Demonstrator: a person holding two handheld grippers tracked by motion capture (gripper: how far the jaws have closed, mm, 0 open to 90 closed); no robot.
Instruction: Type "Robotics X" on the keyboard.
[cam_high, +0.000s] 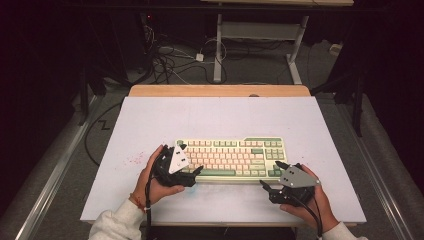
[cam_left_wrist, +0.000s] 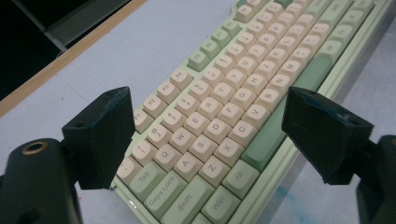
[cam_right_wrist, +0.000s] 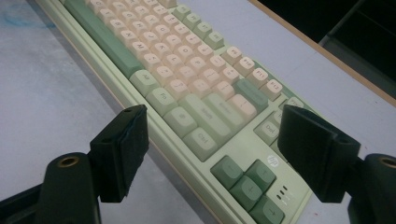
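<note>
1. A green-and-cream mechanical keyboard (cam_high: 230, 159) lies flat near the front of the white counter (cam_high: 150, 120), every keycap seated.
2. The left tool (cam_high: 184, 159) hovers over the keyboard's left end, above the letter keys (cam_left_wrist: 219, 116); its jaws stand apart with nothing between them.
3. The right tool (cam_high: 274, 176) waits by the right front corner near the arrow keys (cam_right_wrist: 247, 182), jaws likewise apart and empty.
4. Judging by this, nothing is gripped or pressed; any work on the keyboard appears still ahead.
</note>
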